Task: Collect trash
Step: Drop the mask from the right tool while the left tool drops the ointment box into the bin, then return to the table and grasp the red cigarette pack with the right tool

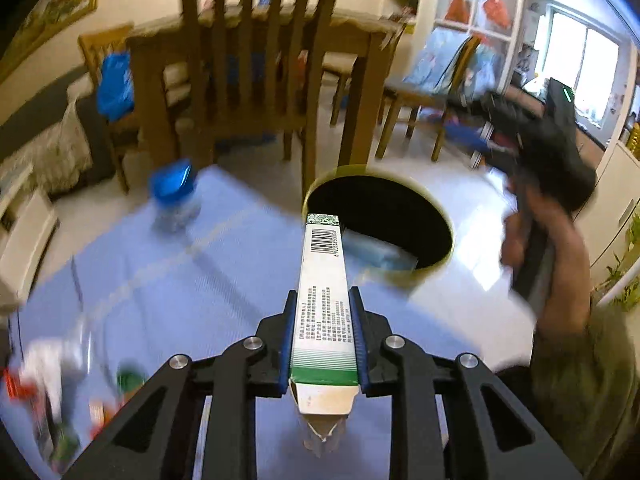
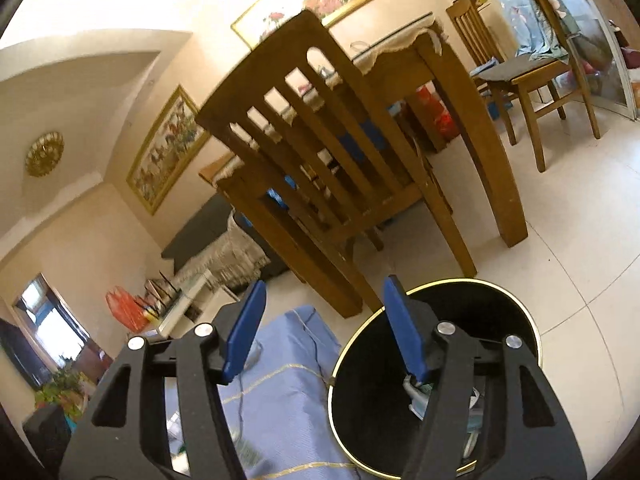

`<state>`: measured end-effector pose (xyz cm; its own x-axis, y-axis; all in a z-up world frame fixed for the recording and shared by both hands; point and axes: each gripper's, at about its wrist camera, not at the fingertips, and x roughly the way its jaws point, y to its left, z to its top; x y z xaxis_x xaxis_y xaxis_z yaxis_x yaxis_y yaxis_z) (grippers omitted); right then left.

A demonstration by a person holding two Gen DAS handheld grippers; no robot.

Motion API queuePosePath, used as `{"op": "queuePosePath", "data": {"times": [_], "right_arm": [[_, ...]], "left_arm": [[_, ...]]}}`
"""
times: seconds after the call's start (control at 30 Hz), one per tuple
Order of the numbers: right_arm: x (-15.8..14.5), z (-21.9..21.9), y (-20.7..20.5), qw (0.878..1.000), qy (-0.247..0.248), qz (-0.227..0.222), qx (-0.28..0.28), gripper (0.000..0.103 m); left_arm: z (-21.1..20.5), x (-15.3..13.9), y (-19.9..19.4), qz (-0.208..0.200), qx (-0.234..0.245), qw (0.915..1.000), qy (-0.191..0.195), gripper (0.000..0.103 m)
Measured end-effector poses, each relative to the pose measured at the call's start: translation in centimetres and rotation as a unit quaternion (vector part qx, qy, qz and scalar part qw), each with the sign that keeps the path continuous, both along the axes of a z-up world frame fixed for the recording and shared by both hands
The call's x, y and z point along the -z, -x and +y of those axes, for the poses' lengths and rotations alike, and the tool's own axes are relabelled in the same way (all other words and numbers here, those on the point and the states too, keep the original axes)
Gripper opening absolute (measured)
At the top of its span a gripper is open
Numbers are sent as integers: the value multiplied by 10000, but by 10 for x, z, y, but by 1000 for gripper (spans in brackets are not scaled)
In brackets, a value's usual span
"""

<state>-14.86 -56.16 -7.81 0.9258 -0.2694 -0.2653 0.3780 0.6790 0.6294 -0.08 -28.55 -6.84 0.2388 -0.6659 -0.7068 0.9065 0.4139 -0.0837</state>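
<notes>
The left gripper (image 1: 323,334) was clamped on a long white-and-green carton (image 1: 323,300), its blue pads pressing both long sides, the barcoded end reaching toward the black bin (image 1: 400,208) with a gold rim that stood on the floor just past the far right corner of the table, which was covered in a blue cloth (image 1: 180,280). Some pale trash already lay inside the bin. The right gripper (image 2: 324,328) hung above the bin's near rim (image 2: 340,360) with its jaws standing apart and nothing between them. A blue-lidded jar (image 1: 174,200) stood blurred near the table's far left edge, and more wrappers (image 1: 48,392) lay at the near left corner.
</notes>
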Motion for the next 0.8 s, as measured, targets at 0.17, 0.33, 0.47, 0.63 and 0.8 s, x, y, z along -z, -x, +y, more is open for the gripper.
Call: {"op": "queuePosePath", "data": {"times": [0.17,0.33,0.47,0.63,0.8], "right_arm": [[-7,-5,38,9969,10,-350,699,72],[6,-21,63,9913,-190,-385,1240,98],[30,-48,63,9869,-1007,-429,1186,98],[55,-70,66,9646,-1771,-23,1954,98],[22,-39,20,9890,-443,745,1197,99]], "left_arm": [[-79,-17,-4,-158,325,9993,54,22],[-132,9,-3,-337,352,9980,-400,27],[-143,26,-3,-185,335,9976,-582,32],[-95,17,-10,-7,-92,9997,-233,71],[-7,4,-23,390,-837,9951,350,96]]}}
